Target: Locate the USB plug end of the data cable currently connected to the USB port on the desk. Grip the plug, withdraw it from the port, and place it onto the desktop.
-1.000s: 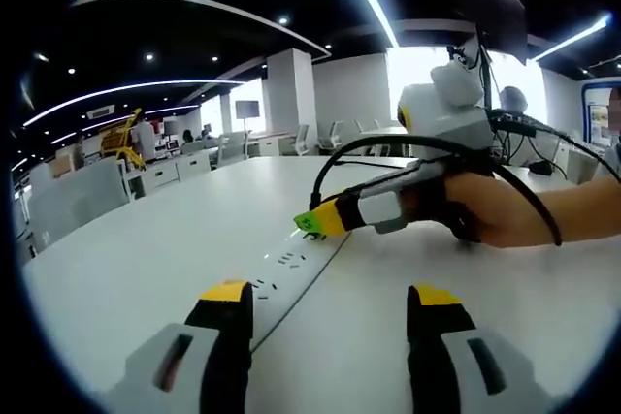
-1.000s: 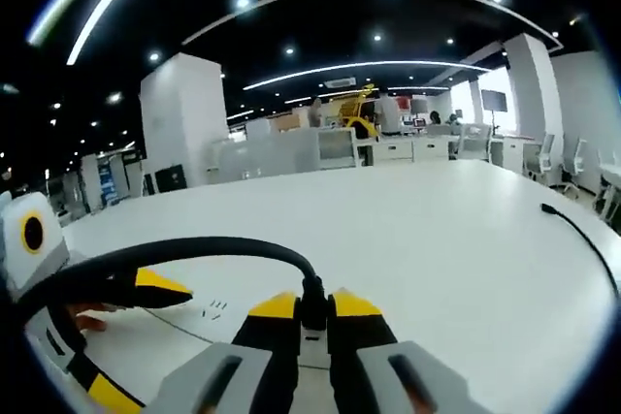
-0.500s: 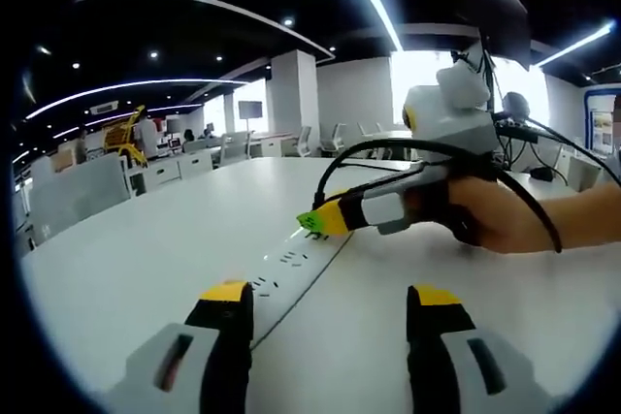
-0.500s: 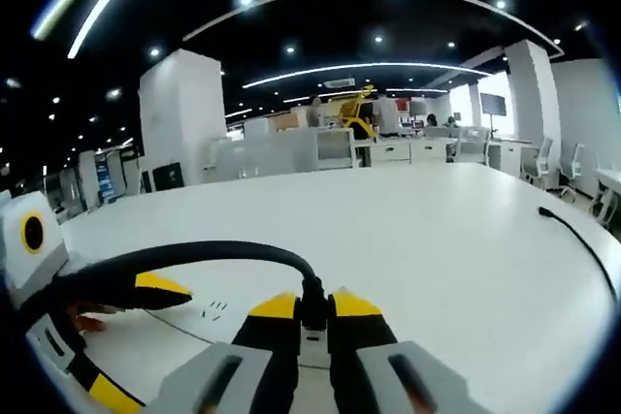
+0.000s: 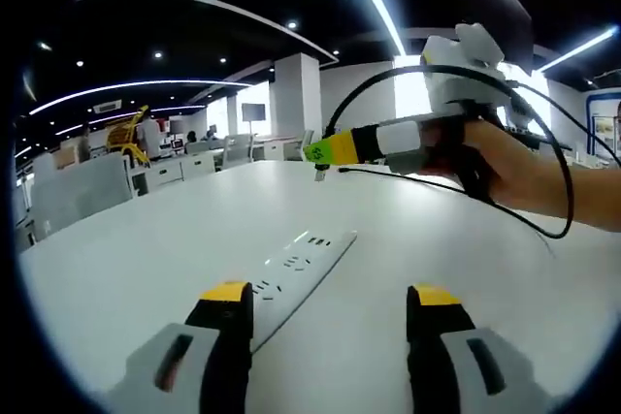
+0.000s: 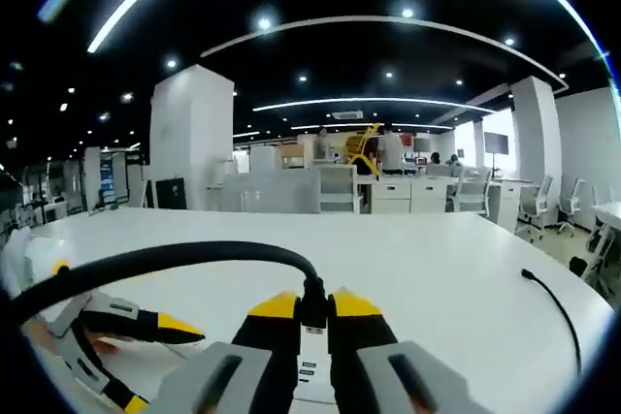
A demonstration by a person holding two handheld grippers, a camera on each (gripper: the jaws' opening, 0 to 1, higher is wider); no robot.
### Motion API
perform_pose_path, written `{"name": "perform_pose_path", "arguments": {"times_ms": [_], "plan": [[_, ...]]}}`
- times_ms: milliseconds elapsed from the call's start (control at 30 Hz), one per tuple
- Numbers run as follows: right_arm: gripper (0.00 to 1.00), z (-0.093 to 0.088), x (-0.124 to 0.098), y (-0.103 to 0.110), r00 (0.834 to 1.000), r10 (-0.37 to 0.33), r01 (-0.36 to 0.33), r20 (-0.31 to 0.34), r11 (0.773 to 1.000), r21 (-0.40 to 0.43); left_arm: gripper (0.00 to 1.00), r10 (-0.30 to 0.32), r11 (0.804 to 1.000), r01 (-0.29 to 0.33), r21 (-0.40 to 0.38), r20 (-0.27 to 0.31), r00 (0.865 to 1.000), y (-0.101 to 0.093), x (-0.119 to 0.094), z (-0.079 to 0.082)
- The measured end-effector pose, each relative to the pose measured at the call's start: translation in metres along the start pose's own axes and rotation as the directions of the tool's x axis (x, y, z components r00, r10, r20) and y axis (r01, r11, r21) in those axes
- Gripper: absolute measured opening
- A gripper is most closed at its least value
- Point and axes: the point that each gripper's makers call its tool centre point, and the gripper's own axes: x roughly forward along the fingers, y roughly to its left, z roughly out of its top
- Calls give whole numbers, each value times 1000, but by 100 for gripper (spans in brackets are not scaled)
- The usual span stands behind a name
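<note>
The right gripper (image 5: pixel 320 152) pinched the black USB plug (image 6: pixel 312 309) above the flat white power strip (image 5: pixel 291 273). The left gripper (image 5: pixel 330 309) (yellow-tipped) stood open over the smooth desk (image 5: pixel 146 239).

- The right gripper (image 5: pixel 320 153) has risen from the power strip (image 5: pixel 296 271) and now hangs in the air well above the desk (image 5: pixel 175 239).
- The USB plug (image 6: pixel 312 309), pinched between its closed jaws, has come out of the strip's port.
- The black cable (image 5: pixel 446 191) has lifted off the desk with it.
</note>
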Motion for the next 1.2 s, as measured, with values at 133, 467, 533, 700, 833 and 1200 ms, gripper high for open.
{"name": "perform_pose_path", "arguments": {"times_ms": [133,467,533,700,833,1200], "plan": [[12,-21,-14,-12,999,-2,3,-38,1000,26,64,9,1000,-9,-29,22,1000,-2,-2,4],[12,-28,-9,4,998,25,-24,-50,1000,15,64,-4,1000,4,-2,14,1000,-8,-4,5],[12,-30,-10,8,998,32,-31,-51,999,5,64,-2,1000,2,-2,13,1000,-7,-4,4],[12,-32,-13,15,997,47,-48,-55,999,-21,64,4,1000,-4,1,8,1000,-5,-6,0],[12,-34,-16,18,996,61,-63,-60,998,-27,64,11,1000,-11,0,4,1000,-2,-9,-4],[12,-39,-29,23,993,100,-102,-66,994,-39,64,0,1000,0,16,7,1000,-11,-15,0]]}}
